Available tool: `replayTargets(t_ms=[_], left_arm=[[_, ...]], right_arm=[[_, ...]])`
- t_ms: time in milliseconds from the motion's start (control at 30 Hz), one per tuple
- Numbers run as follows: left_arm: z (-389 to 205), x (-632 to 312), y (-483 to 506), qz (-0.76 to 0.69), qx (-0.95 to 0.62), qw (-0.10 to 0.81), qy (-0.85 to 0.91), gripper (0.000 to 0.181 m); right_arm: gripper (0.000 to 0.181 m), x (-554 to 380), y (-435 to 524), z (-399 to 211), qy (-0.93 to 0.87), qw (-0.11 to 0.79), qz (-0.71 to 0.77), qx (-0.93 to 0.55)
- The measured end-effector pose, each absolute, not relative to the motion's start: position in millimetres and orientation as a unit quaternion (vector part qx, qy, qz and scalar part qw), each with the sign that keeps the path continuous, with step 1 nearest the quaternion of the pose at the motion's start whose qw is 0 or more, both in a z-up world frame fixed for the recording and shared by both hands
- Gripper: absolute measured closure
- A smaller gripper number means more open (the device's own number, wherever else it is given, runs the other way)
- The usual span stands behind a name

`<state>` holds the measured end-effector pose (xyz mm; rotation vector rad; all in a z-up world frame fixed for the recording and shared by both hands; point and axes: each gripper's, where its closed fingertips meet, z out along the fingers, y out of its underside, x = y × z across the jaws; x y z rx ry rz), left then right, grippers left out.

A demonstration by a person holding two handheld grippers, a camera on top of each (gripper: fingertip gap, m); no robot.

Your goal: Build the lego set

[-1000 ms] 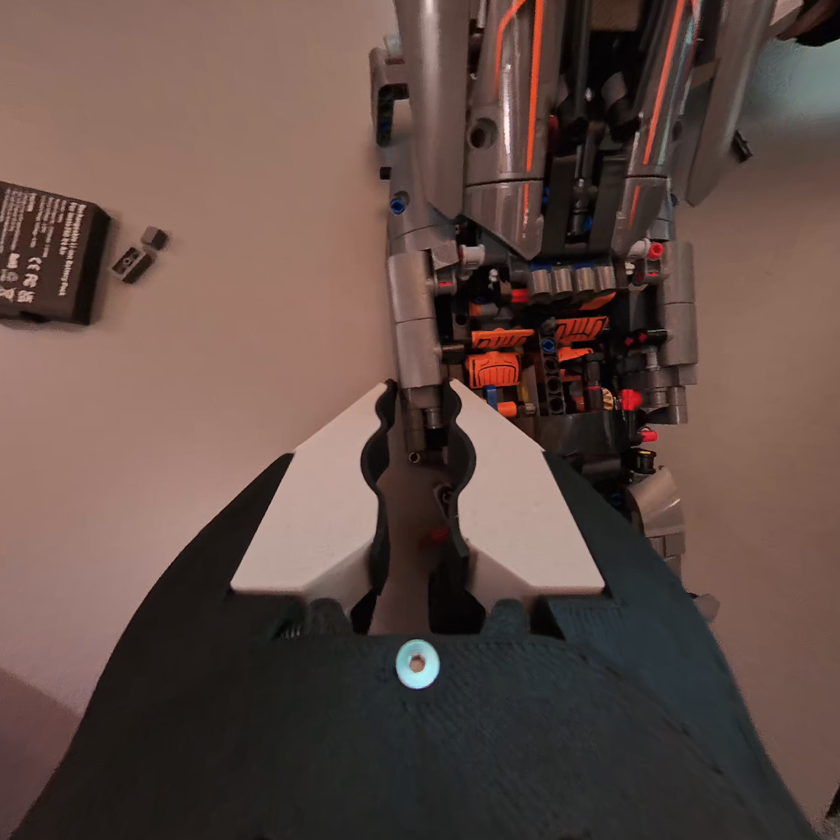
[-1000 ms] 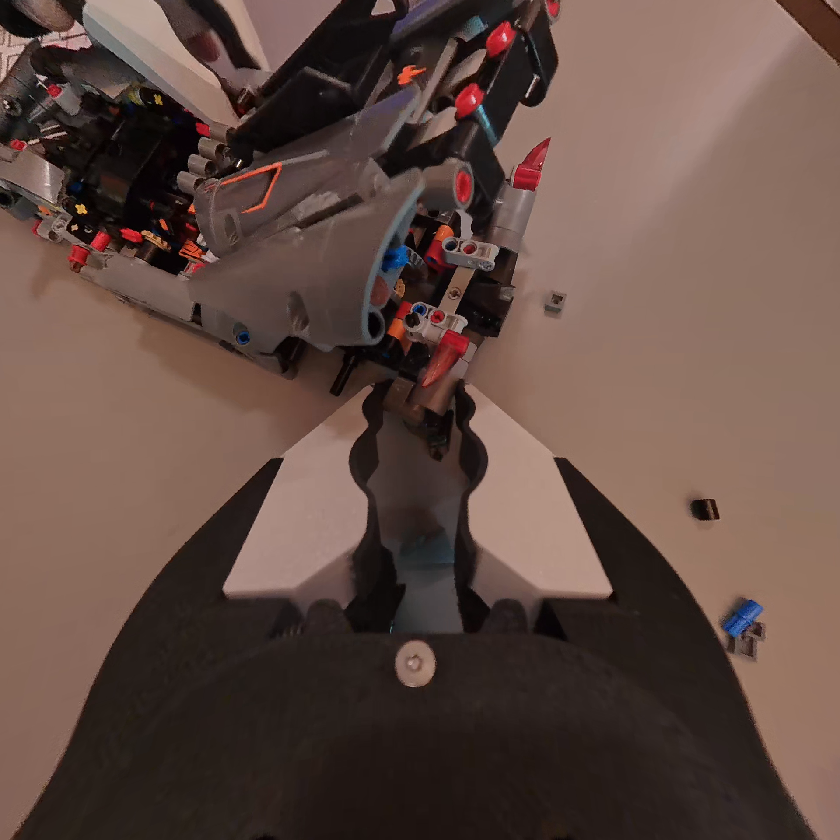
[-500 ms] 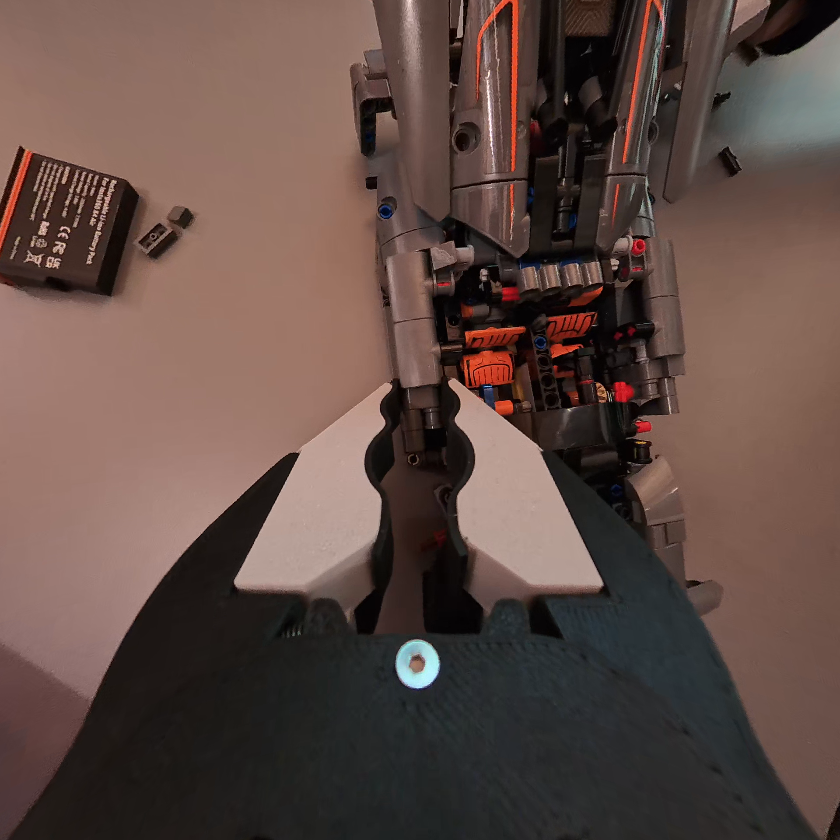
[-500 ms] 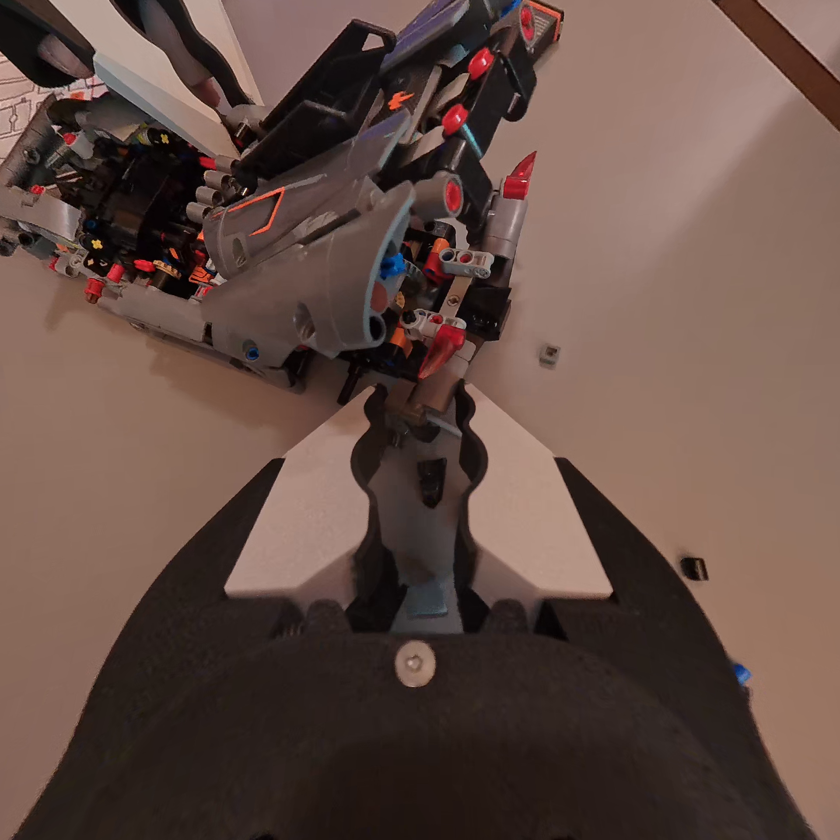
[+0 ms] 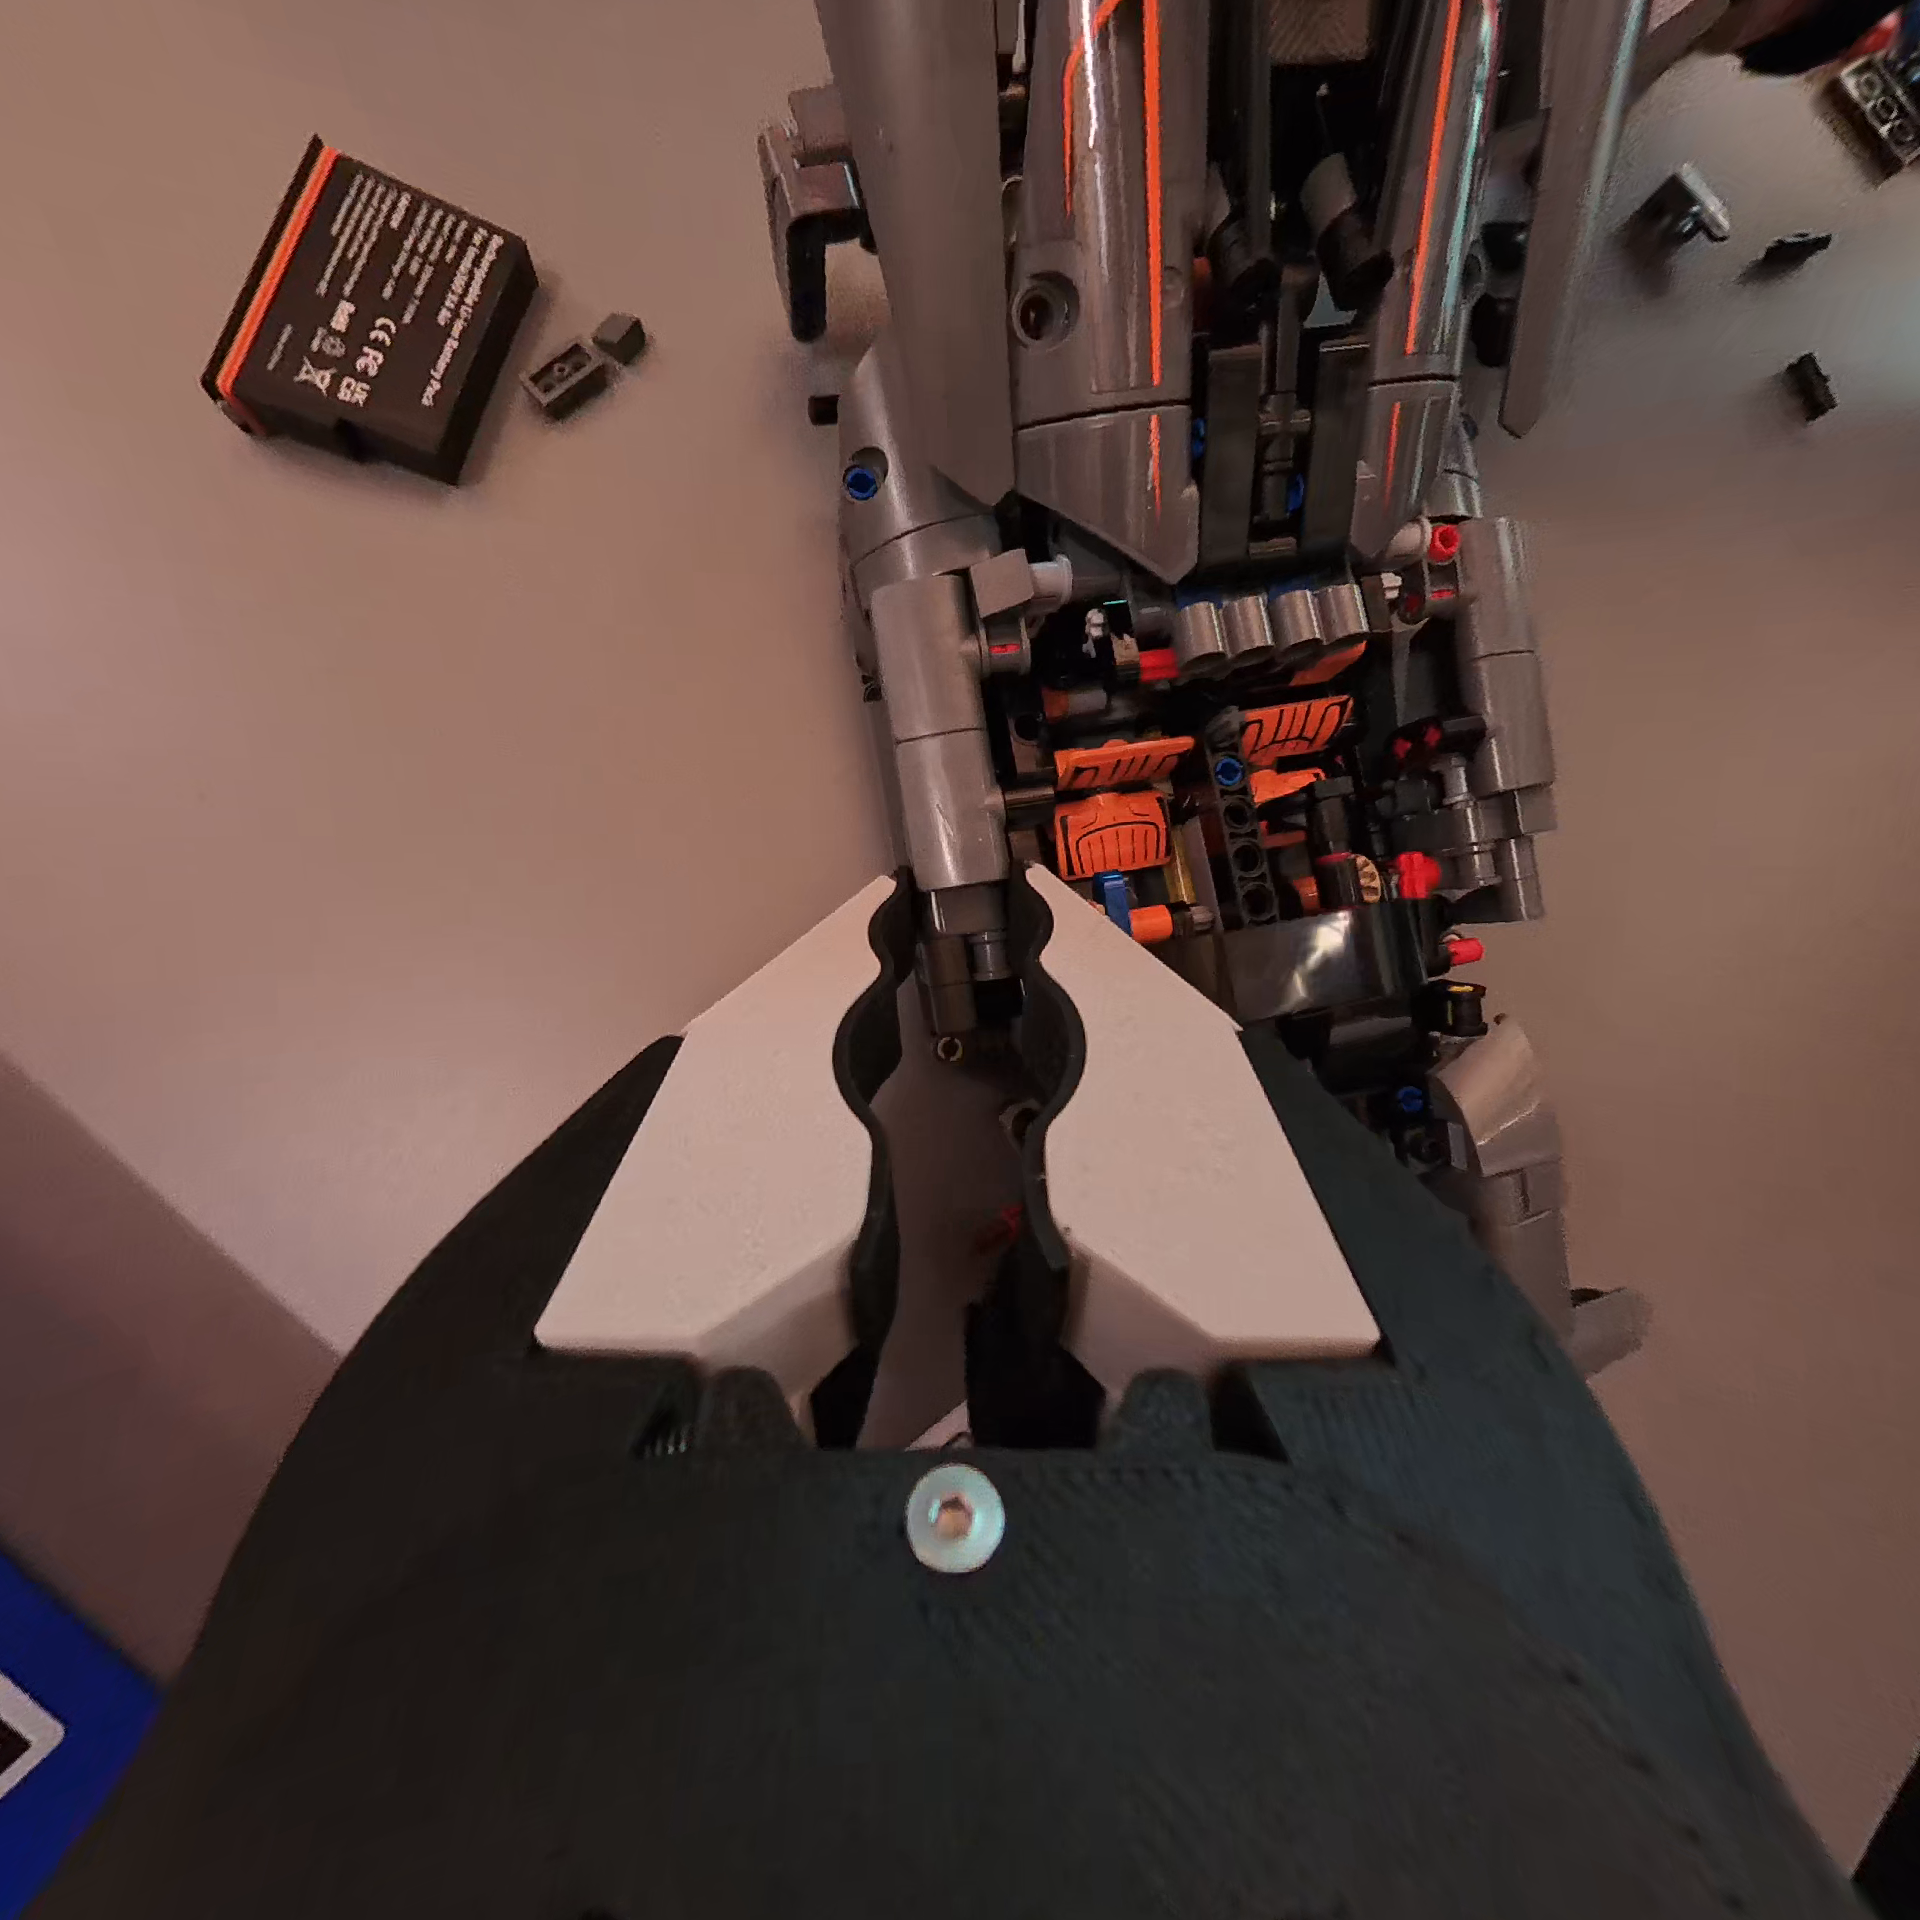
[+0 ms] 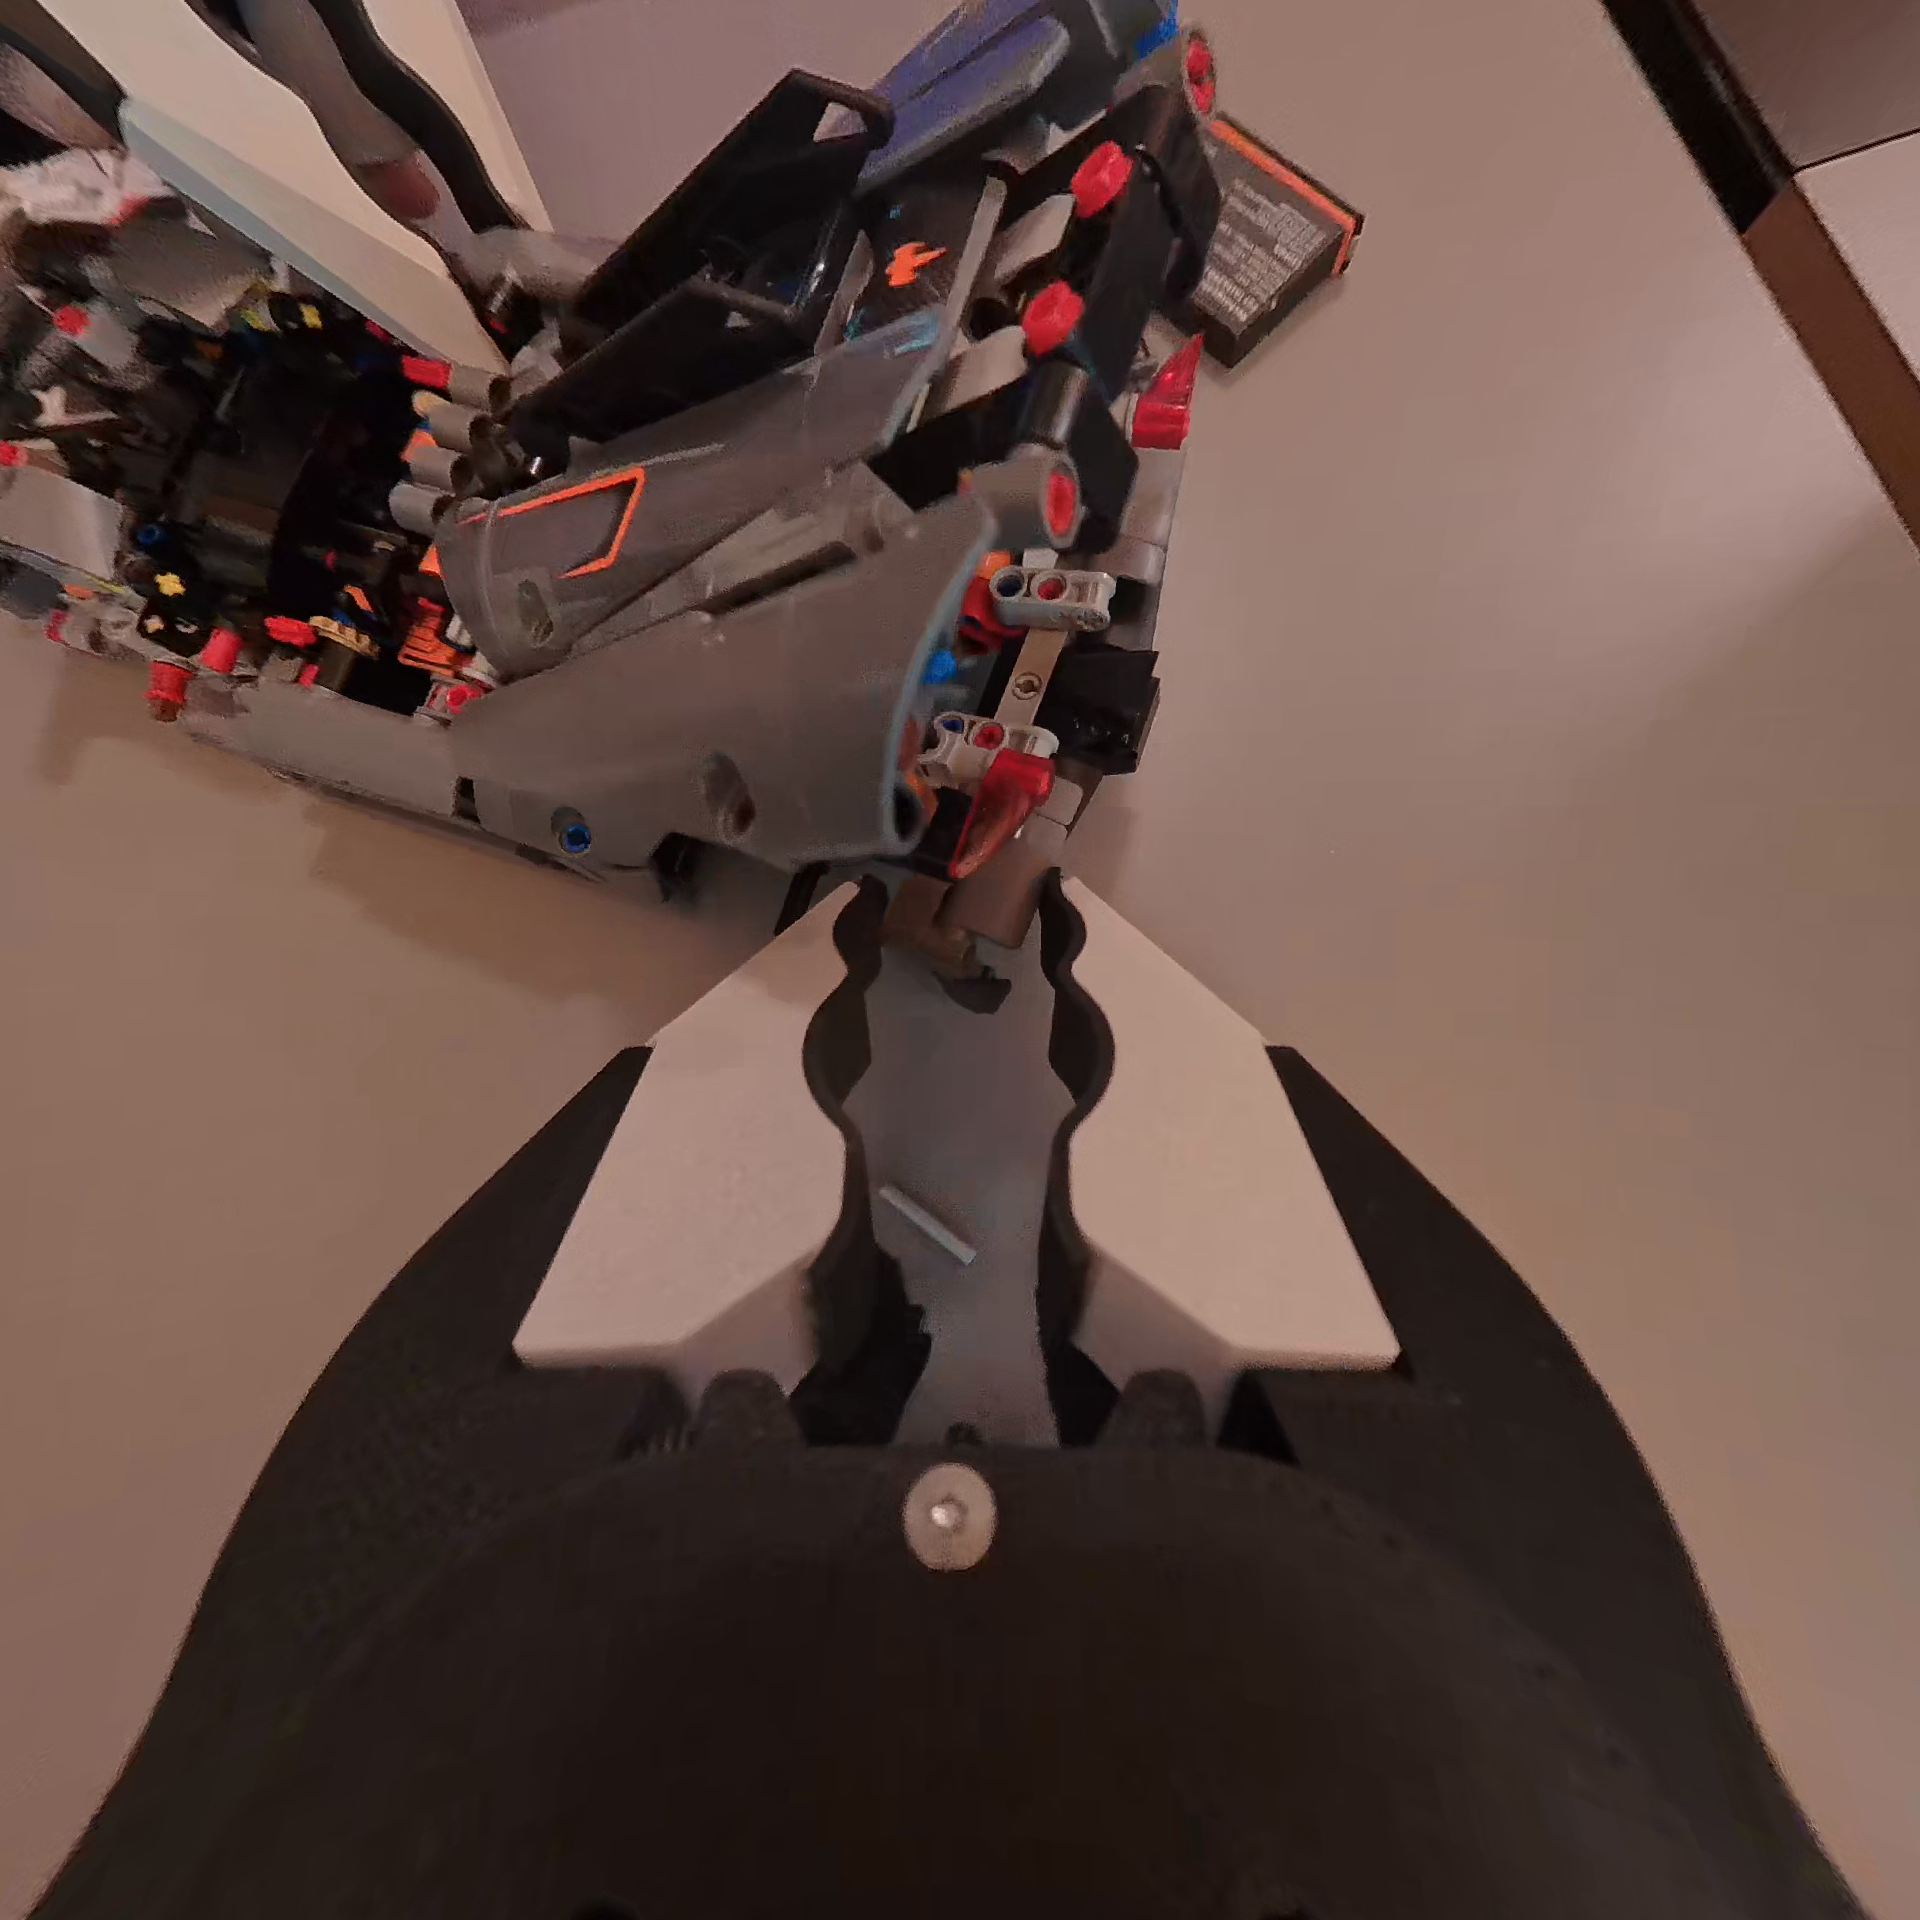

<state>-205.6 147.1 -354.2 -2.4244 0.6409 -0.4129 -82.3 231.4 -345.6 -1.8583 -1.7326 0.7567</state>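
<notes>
The lego model (image 5: 1226, 436) is a long grey car with orange lines and an open middle full of black, orange and red parts. My left gripper (image 5: 961, 914) is shut on the end of a grey side beam (image 5: 940, 748) on the model's left flank. In the right wrist view the model (image 6: 707, 665) lies slantwise. My right gripper (image 6: 961, 904) is shut on a brown-grey part at its rear corner, just below a red tail-light piece (image 6: 997, 810). The left gripper (image 6: 312, 177) shows at the top left there, on the model's far end.
A black battery pack (image 5: 364, 322) with an orange edge lies left of the model, two small grey pieces (image 5: 582, 364) beside it. It also shows in the right wrist view (image 6: 1268, 249). Small dark pieces (image 5: 1808, 384) lie at the right. The table's dark edge (image 6: 1787, 239) runs at the far right. The grippers' ends are close to 15 centimetres from one another. The left tips stand about 15 centimetres off the black battery pack (image 5: 364, 322).
Both grippers keep their hold while the model swings over the table. The battery pack has come closer in both views. The loose pieces at the right have left the right wrist view.
</notes>
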Motion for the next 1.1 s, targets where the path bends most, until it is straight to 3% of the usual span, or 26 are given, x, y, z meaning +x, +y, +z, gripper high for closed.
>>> replayTargets(t_ms=[200, 367, 500, 733, 1100], left_arm=[[-354.9, -205.4, 147.1, -0.161, -0.91, 0.31, 0.224, 0.165], [-336.1, -212.5, 143.2, -0.159, -0.9, 0.35, 0.206, 0.136], [-340.8, -219.9, 129.9, -0.159, -0.903, 0.344, 0.204, 0.132], [-343.5, -208.6, 123.8, -0.201, -0.898, 0.338, 0.196, 0.153], [-343.7, -177.6, 112.6, -0.175, -0.903, 0.331, 0.211, 0.152]], right_arm=[[0.149, -84.0, 236.4, -353.8, -0.636, 0.236, 0.282, -0.678], [0.136, -63.5, 245.3, -341.3, -0.625, 0.249, 0.27, -0.689], [0.135, -44.7, 238.1, -326.8, -0.627, 0.251, 0.27, -0.686], [0.135, -58.7, 157.6, -329.2, -0.653, 0.192, 0.323, -0.658], [0.13, -74.7, 134.4, -342.5, -0.609, 0.17, 0.365, -0.683]])
